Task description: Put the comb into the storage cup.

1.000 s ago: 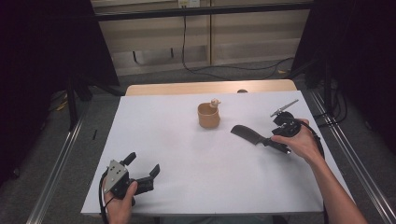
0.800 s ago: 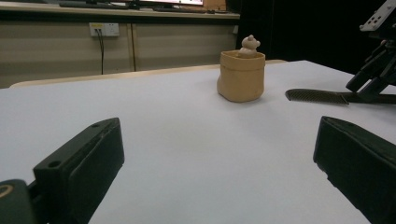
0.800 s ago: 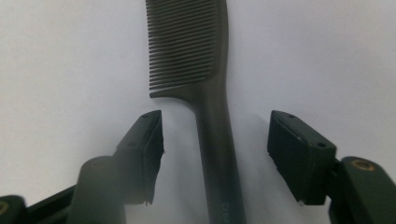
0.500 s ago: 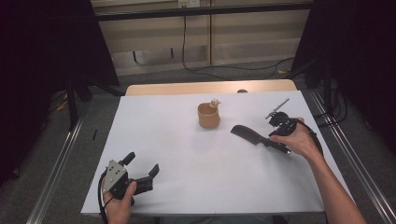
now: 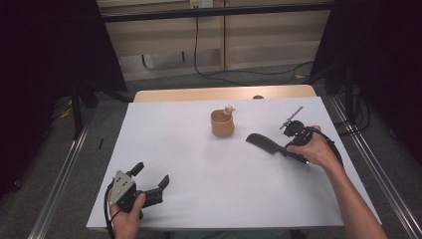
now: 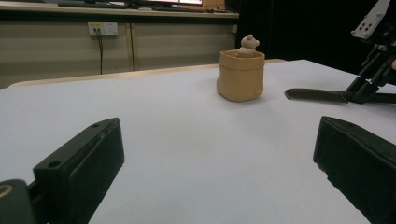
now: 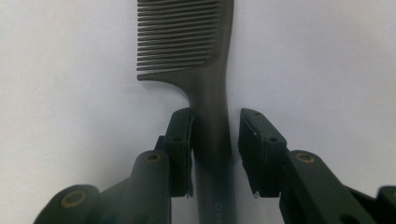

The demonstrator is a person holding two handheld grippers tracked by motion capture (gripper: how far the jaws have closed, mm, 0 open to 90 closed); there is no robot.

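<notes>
A dark comb (image 5: 263, 143) lies flat on the white table (image 5: 199, 164), right of centre, its teeth toward the cup. My right gripper (image 5: 288, 151) straddles the comb's handle (image 7: 212, 135). Its jaws have just been closing: the left pad touches the handle and a thin gap remains at the right pad (image 7: 254, 140). My left gripper (image 5: 151, 173) rests near the front left edge, open wide and holding nothing. A tan cup (image 5: 222, 124) with a small bear figure (image 5: 228, 109) on its rim stands mid-table.
The left gripper view looks across bare table toward the cup (image 6: 240, 77) and the comb (image 6: 313, 94). A wooden strip (image 5: 224, 93) borders the table's far edge. Metal rails (image 5: 363, 164) run along both sides, with floor and cables beyond.
The right hand has shifted slightly at the comb's handle. The comb, the cup and the left gripper have kept their places.
</notes>
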